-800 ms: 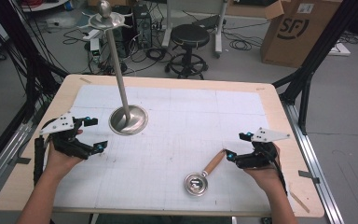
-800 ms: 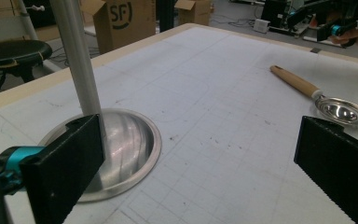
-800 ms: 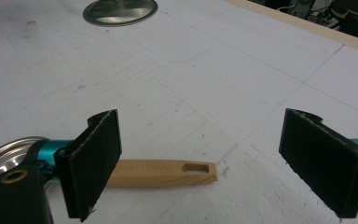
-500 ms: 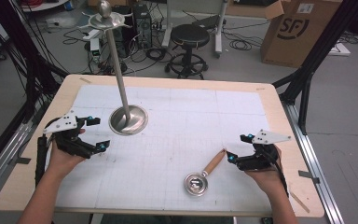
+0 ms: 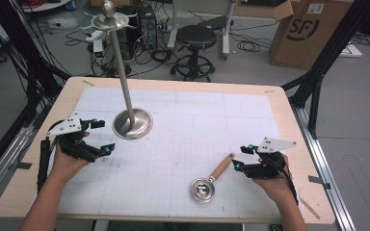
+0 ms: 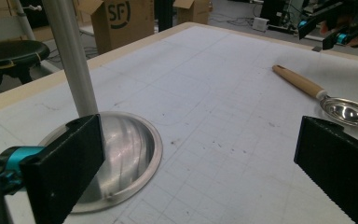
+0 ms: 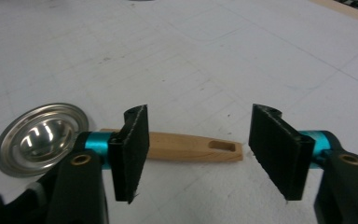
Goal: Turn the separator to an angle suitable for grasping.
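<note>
Your right gripper [image 5: 240, 157] is hovering low over the white gridded mat [image 5: 192, 120] near the table's right edge, its jaws standing partly open with nothing pressed between them. In the right gripper view, the free end of the small metal strainer ladle with the light wooden handle [image 7: 121, 142] is lying on the mat just beyond the black ribbed pads [image 7: 279, 151], the slotted tip of the handle showing in the gap between them and the left pad standing in front of the handle's middle; I cannot tell whether that pad is touching the wood. The ladle's shiny round bowl is resting flat on the mat, toward the table's near edge, with the handle angling up and away toward your right gripper. Your left gripper [image 5: 102, 136] is sitting at the mat's left side with its jaws spread wide and empty, pointing toward the round polished base of the tall silver metal stand [image 5: 133, 123], which is standing upright just beside it and well apart from the ladle.
</note>
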Tool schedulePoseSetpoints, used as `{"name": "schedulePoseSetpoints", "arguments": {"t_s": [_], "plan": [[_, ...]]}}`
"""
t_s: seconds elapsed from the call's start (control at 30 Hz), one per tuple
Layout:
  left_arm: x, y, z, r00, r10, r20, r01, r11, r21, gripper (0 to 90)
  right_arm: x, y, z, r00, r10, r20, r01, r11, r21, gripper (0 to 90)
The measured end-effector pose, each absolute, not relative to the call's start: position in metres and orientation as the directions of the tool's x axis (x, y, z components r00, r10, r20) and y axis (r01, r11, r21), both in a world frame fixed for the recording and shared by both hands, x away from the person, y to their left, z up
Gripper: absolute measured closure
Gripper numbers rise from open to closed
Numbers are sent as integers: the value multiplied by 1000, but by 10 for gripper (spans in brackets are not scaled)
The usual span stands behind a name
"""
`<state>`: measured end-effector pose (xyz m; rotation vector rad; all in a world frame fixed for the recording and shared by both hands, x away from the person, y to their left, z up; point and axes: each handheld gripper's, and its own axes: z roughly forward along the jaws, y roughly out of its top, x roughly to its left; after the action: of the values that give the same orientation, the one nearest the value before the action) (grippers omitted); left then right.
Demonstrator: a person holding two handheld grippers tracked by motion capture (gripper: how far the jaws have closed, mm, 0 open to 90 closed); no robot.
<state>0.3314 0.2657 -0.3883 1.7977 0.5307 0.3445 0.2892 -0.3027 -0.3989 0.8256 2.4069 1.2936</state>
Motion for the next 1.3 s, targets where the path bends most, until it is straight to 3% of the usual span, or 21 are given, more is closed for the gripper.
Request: {"name": "schedulePoseSetpoints", "arguments": {"t_s": [0.23,0.27,0.47,0.57,0.73,1.03,1.3], "plan": [[335,263,-391,853,521,-42,185,-225,957,24,286,-295,-402,-835,550,24,342,483,806,505],[336,263,-391,854,520,-39,183,-229,956,24,285,-293,-402,-843,538,20,334,494,803,553],[336,260,-390,857,513,-38,184,-237,954,24,286,-286,-403,-842,539,11,336,508,793,592],[335,260,-390,859,511,-37,182,-235,955,24,287,-283,-404,-841,542,11,340,512,789,654],[336,259,-392,860,510,-34,187,-252,949,24,292,-279,-409,-826,563,38,373,493,786,739],[336,257,-393,861,507,-37,192,-258,947,24,301,-271,-416,-761,648,-23,369,463,806,876],[337,257,-394,860,508,-41,196,-257,946,24,316,-265,-431,-704,710,-8,431,437,790,893]]}}
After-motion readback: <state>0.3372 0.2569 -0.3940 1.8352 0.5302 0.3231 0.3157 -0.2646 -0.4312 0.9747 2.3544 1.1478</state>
